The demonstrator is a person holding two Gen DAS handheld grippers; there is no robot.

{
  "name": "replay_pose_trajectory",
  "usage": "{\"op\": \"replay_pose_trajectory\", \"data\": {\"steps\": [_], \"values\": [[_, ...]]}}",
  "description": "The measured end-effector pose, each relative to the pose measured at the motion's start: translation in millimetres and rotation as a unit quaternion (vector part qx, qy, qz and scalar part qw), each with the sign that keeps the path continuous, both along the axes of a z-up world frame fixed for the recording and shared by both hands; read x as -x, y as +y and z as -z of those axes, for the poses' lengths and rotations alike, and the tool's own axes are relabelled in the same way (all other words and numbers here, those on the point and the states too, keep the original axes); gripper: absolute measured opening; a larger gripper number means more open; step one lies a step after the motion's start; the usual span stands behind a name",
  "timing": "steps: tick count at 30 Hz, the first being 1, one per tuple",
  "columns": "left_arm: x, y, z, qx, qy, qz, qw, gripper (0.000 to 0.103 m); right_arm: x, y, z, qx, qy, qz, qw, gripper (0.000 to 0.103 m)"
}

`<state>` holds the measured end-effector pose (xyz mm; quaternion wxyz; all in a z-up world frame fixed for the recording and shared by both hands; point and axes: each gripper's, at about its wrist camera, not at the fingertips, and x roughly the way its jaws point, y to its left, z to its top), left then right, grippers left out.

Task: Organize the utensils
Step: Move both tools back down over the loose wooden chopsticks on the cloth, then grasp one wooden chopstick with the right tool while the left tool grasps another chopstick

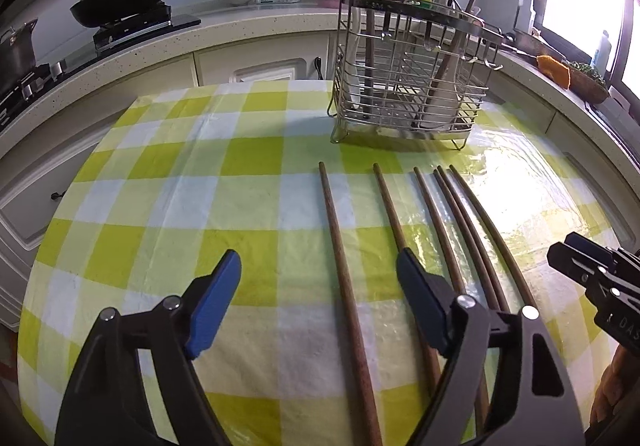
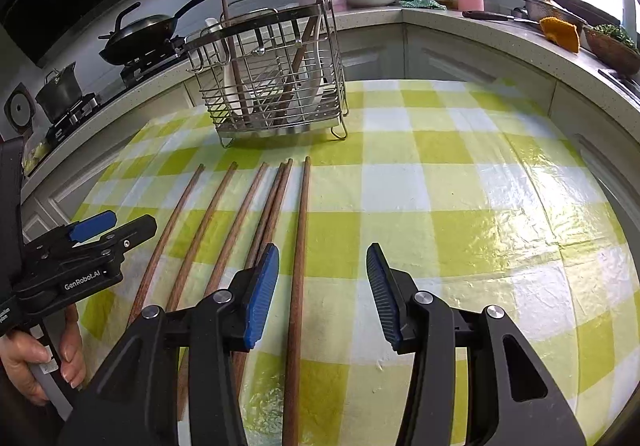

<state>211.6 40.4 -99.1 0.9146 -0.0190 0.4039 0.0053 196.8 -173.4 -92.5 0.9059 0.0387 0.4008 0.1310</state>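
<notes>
Chopsticks (image 2: 224, 246): six, flat on the checked desk (image 2: 460, 182), fanned at 6 o'clock of the rack
Rack (image 2: 272, 86): wire, upright, holding utensils
Left claw (image 1: 320, 302): wide, one chopstick between pads, untouched
Right claw (image 2: 322, 290): half-wide, straddling rightmost chopstick, not gripping

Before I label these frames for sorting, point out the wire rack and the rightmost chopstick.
wire rack (image 2: 276, 26): right wrist view, front top rim.
rightmost chopstick (image 2: 301, 230): right wrist view, mid shaft.
</notes>
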Motion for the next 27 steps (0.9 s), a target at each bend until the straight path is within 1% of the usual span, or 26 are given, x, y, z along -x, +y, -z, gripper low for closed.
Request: {"op": "replay_pose_trajectory", "data": {"steps": [1,6,10,12,14,18,22,25,27], "values": [[-3,-1,2,-0.002,0.004,0.001,1.0000,0.070,-3,0,1,0.000,0.003,-0.002,1.000,0.045],[-17,-4,11,-0.003,0.022,0.000,0.9998,0.052,-16,3,9,0.007,0.017,-0.012,1.000,0.045],[-24,-7,16,-0.009,0.031,0.002,0.9995,0.045,-26,5,14,0.012,0.025,-0.015,1.000,0.044],[-28,-9,20,-0.008,0.040,0.006,0.9991,0.033,-31,8,16,0.016,0.028,-0.018,0.999,0.043],[-30,-11,21,-0.014,0.041,0.006,0.9991,0.031,-37,11,18,0.022,0.033,-0.023,0.999,0.041],[-31,-9,21,-0.012,0.041,0.007,0.9990,0.028,-48,21,19,0.033,0.036,-0.036,0.998,0.037],[-32,-8,21,-0.010,0.042,0.014,0.9990,0.027,-57,28,24,0.043,0.048,-0.044,0.997,0.032],[-33,-6,20,-0.003,0.044,0.016,0.9989,0.028,-60,33,27,0.053,0.053,-0.047,0.996,0.030],[-35,-6,20,-0.007,0.044,0.018,0.9989,0.028,-61,37,27,0.062,0.050,-0.050,0.996,0.030]]}}
